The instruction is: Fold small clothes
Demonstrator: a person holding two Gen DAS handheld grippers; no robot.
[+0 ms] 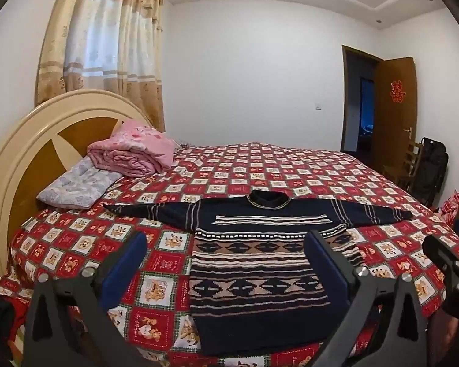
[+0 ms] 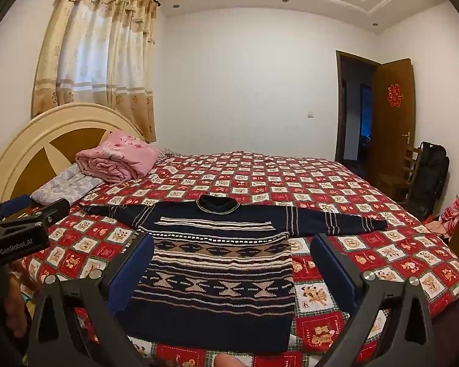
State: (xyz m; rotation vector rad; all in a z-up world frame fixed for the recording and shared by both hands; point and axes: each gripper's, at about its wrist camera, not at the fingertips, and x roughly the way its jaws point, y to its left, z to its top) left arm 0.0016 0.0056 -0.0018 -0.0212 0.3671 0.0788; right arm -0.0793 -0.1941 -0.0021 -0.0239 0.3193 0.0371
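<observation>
Navy patterned sweater (image 1: 260, 263) flat on bed (image 1: 382, 189), sleeves spread, centre frame. Left gripper (image 1: 226, 263) and right gripper (image 2: 232, 263) fingers spread wide, grasping nothing.

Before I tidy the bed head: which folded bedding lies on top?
The pink quilt: bulky and rolled, it rests on the flat lavender floral pad beside the headboard.

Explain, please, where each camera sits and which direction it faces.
Left wrist: sits on the left gripper, facing across the bed to the sweater; its two open fingers show, the right gripper at right.
Right wrist: sits on the right gripper, facing likewise; open fingers, the left gripper at left.
Shared: sweater, bed, pink quilt, door.
</observation>
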